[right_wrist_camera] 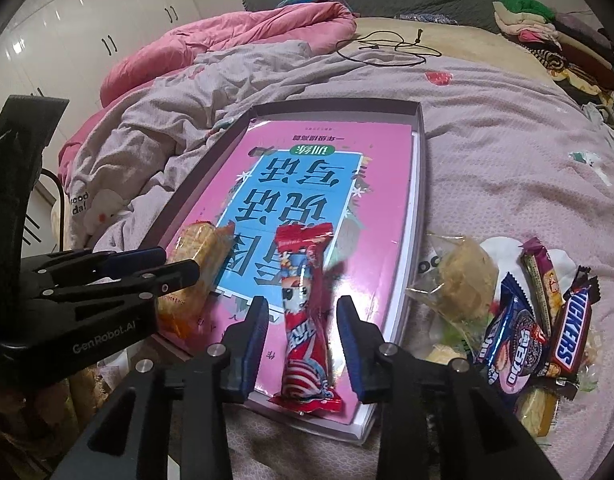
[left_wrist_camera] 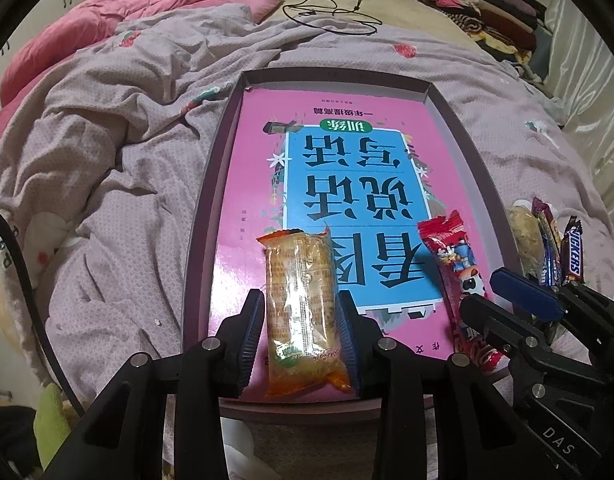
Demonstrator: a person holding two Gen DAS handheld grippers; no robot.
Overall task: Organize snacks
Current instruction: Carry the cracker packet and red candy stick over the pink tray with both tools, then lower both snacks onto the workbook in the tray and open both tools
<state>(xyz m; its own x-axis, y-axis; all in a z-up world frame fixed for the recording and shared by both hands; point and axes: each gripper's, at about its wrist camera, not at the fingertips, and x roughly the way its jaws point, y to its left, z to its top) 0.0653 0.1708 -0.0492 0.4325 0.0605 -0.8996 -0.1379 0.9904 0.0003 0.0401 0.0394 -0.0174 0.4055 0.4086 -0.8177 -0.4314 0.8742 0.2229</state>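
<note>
we look down along our left gripper (left_wrist_camera: 301,344) at a shallow box (left_wrist_camera: 459,148) on a rumpled lilac quilt (left_wrist_camera: 119,184). a pink and blue book (left_wrist_camera: 339,168) fills the box. an orange snack pack (left_wrist_camera: 301,312) lies on the book between the two pads – each pad sits against a side of it. to the right, a red snack stick (left_wrist_camera: 455,264) lies beside our right gripper (left_wrist_camera: 507,296) – more wrapped snacks (left_wrist_camera: 555,248) sit just outside the box.

The near end of the orange wafer packet (left_wrist_camera: 303,312) disappears behind the left gripper's fingers (left_wrist_camera: 251,344), so contact there cannot be judged. The tray (left_wrist_camera: 211,184) has its near rim covered by gripper linkages. In the snack pile, the Snickers bar (right_wrist_camera: 569,328) overlaps a yellow packet (right_wrist_camera: 541,408) whose print is unreadable. The clothes stack (right_wrist_camera: 547,32) runs off the picture's edge.
</note>
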